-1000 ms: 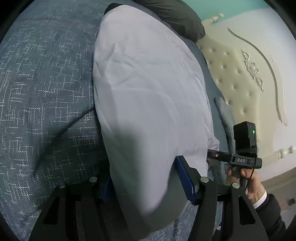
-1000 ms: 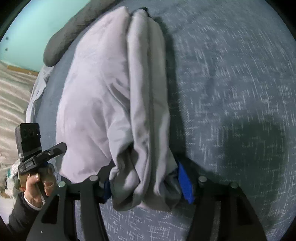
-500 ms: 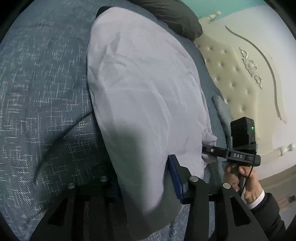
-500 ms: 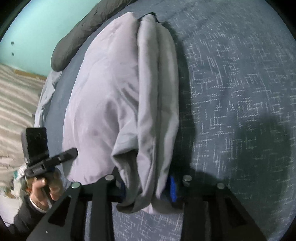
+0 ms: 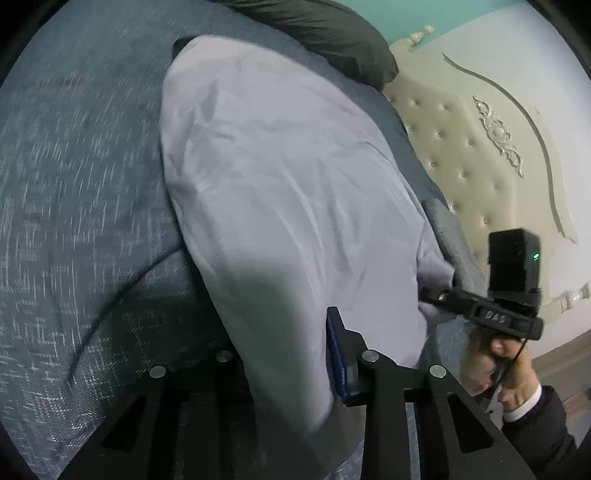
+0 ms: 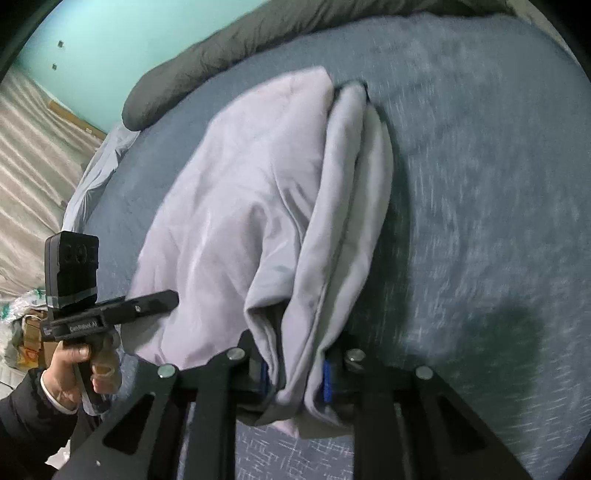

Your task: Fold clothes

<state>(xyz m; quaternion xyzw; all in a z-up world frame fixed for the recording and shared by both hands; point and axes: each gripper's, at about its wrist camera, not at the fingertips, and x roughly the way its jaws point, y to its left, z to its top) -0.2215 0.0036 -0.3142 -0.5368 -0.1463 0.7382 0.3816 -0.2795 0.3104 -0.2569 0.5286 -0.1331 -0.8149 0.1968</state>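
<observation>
A: Pale lilac-grey folded cotton garment (image 5: 280,192) lies lengthwise on the blue-grey woven bed cover (image 5: 74,206), its near hem bunched in both tongs!
B: Left tongs (image 5: 291,369) closing on one near corner, right tongs (image 6: 295,373) closing on the stacked layers — paired grips so the hem lifts evenly.
A: Both were wider a second ago, cloth loose between them.
B: Dark grey pillow (image 5: 325,33) beyond, untouched.

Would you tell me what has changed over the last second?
Both grippers' jaws are closing on the pale garment: the left gripper on its near edge, the right gripper on the bunched folds. The garment's far end stays on the blue bedspread.
</observation>
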